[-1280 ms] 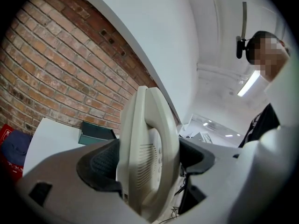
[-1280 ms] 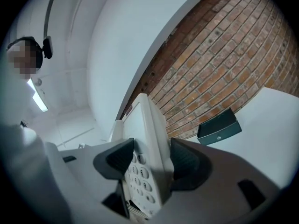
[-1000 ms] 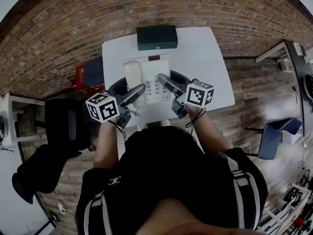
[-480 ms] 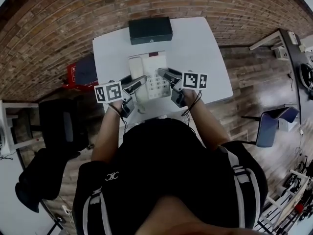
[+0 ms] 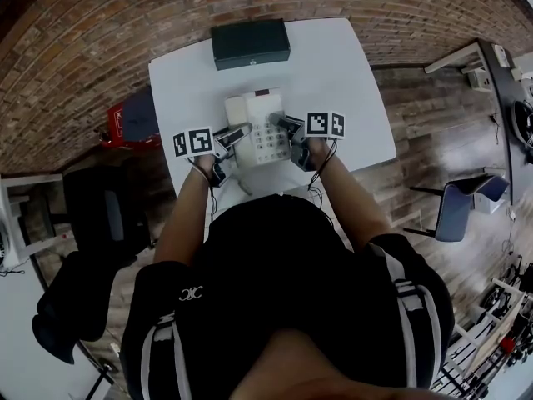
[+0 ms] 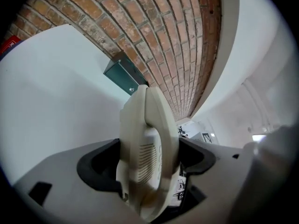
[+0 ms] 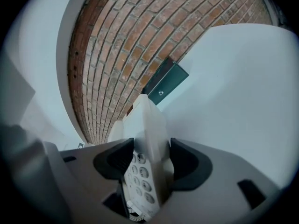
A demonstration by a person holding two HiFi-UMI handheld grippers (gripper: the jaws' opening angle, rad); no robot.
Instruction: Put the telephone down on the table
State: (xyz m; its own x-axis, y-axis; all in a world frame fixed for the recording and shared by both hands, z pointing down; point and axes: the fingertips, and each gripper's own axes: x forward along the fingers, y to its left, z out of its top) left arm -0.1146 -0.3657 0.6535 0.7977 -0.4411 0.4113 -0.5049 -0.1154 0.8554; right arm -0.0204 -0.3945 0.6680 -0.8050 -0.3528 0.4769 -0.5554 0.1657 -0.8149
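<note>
A cream desk telephone (image 5: 256, 127) with a keypad and handset hangs over the white table (image 5: 341, 73), held from both sides. My left gripper (image 5: 240, 131) is shut on its left edge, where the handset (image 6: 148, 157) fills the gap between the jaws. My right gripper (image 5: 279, 122) is shut on the right edge, with the keypad (image 7: 140, 176) showing between its jaws. Whether the telephone touches the table cannot be told.
A dark green box (image 5: 249, 42) lies at the table's far edge, also in the left gripper view (image 6: 122, 74) and the right gripper view (image 7: 164, 82). A brick floor surrounds the table. A red object (image 5: 125, 122) sits left of the table, a chair (image 5: 458, 211) right.
Both grippers have carried the telephone forward and down over the table's middle, and they look smaller and farther from the head camera than a second ago.
</note>
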